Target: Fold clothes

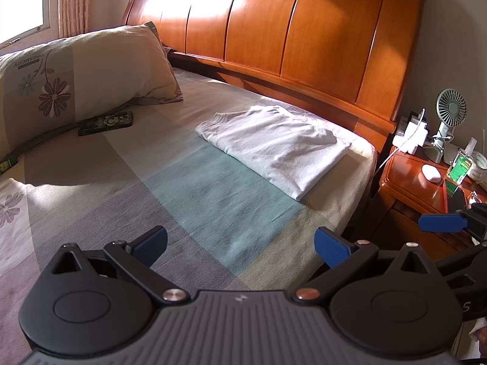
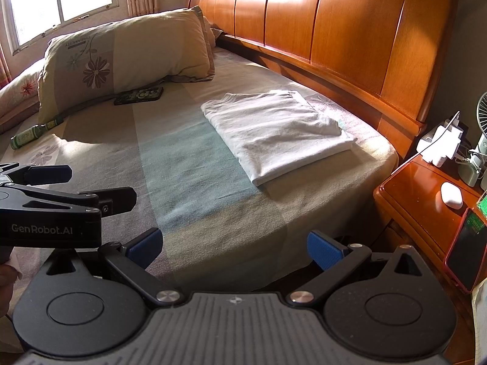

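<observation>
A white garment lies folded into a neat rectangle on the bed, near the headboard and the bed's right edge. My left gripper hovers open over the striped sheet, well short of the garment, nothing between its blue pads. My right gripper is open too and empty, held back at the bed's near edge. In the right wrist view the left gripper shows from the side at the left. One blue fingertip of the right gripper shows at the right of the left wrist view.
A flowered pillow leans at the head of the bed, a dark phone case before it. A green bottle lies at the left. The wooden headboard runs behind. A nightstand at the right holds a fan, chargers and a red phone.
</observation>
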